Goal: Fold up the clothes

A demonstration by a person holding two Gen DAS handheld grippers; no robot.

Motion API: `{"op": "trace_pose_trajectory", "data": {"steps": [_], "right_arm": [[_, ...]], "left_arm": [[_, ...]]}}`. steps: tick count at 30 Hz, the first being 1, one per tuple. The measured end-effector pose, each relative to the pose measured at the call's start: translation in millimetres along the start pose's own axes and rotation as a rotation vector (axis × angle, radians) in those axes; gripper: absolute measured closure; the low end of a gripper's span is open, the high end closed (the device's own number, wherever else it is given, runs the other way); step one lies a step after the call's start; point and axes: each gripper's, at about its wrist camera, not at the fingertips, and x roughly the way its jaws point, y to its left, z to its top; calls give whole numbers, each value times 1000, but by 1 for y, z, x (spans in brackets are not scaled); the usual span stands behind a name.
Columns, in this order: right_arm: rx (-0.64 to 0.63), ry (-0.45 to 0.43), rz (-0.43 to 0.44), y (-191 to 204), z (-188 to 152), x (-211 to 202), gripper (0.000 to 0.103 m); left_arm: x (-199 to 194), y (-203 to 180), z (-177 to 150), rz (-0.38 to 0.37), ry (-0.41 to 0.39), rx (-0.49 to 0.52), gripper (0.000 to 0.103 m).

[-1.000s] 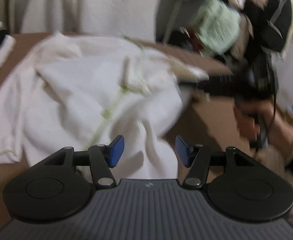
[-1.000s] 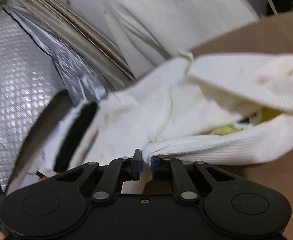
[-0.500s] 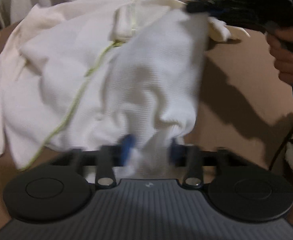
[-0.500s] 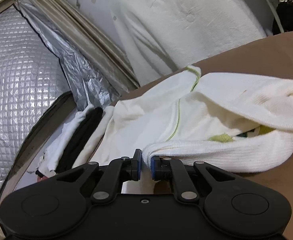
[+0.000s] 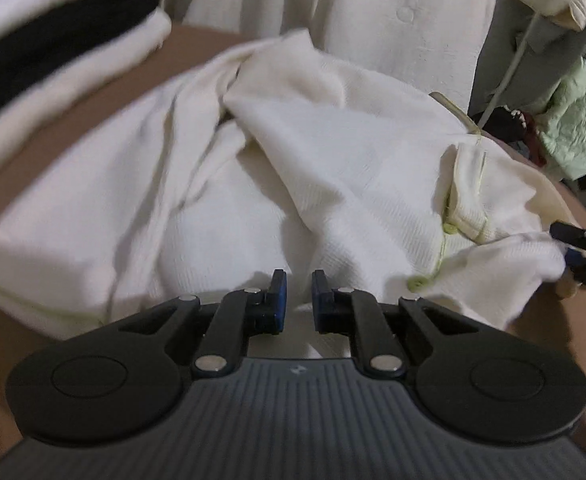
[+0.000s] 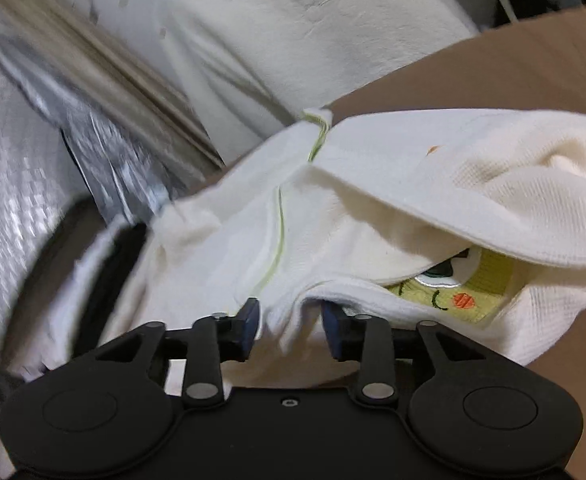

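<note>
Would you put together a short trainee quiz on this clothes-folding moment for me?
1. True or false: the right gripper is clamped on the garment.
2. What colour is the garment's stitching? A red, B lime green, C blue.
3. Which gripper pinches the garment?

Key
1. False: its jaws have just been opening and stand apart, with a fold of the garment loose between them.
2. B.
3. The left gripper, shut on the near edge of the garment.
</note>
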Motion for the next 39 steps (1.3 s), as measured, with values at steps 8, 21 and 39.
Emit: {"op": "trace_pose_trajectory", "data": {"steps": [8, 21, 39], "right_arm": [[-138, -42, 31, 18, -3, -8, 91], [-177, -38, -51, 43, -10, -46, 91], [-353, 152, -234, 81, -43, -109, 88]], "left_arm": [[-35, -42, 3, -231, 1, 139, 42], [-19, -116, -48, 30, -39, 451, 89], [-57, -126, -99, -108, 338, 300, 95]]}}
